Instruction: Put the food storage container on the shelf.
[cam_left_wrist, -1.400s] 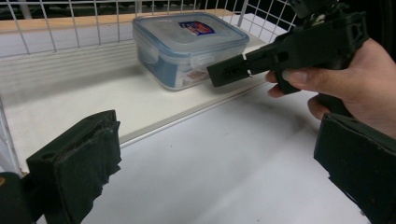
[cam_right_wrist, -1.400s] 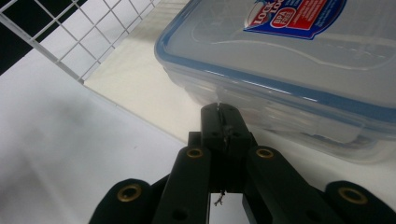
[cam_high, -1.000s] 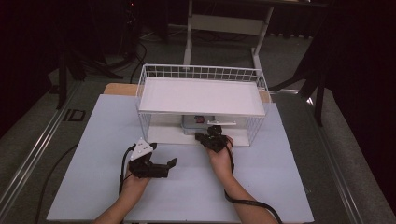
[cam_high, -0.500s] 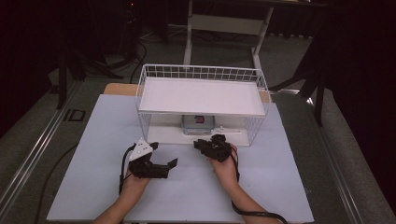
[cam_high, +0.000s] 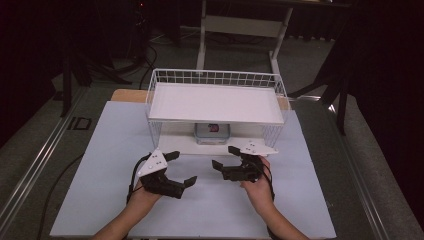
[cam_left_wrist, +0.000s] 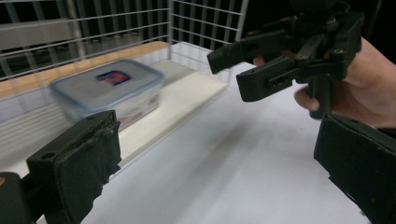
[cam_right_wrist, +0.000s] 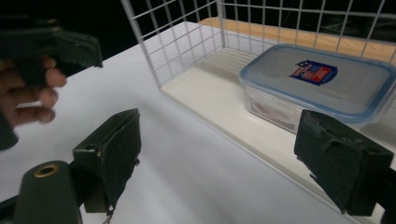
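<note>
A clear plastic box with a blue-rimmed lid and a label (cam_high: 212, 131) (cam_left_wrist: 109, 91) (cam_right_wrist: 322, 81) sits on the lower board of a white wire rack (cam_high: 155, 130). My right gripper (cam_high: 223, 157) (cam_right_wrist: 226, 158) hovers over the table just in front of the rack. Its jaws have just been opening, and they stand wide with nothing between them. To its left my left gripper (cam_high: 183, 168) (cam_left_wrist: 219, 168) is open too and holds nothing. The left gripper view catches the right gripper (cam_left_wrist: 229, 72) in a hand, apart from the box.
The rack's white top board (cam_high: 215, 102) roofs the box, with wire walls at its sides and back. A pale mat (cam_high: 100, 150) covers the table. A wooden strip (cam_high: 125, 94) shows behind it. Cables trail from both grippers toward the person.
My right gripper has drawn back from under the rack toward the person and its jaws have opened. The box stays on the lower board. The left gripper has barely shifted.
</note>
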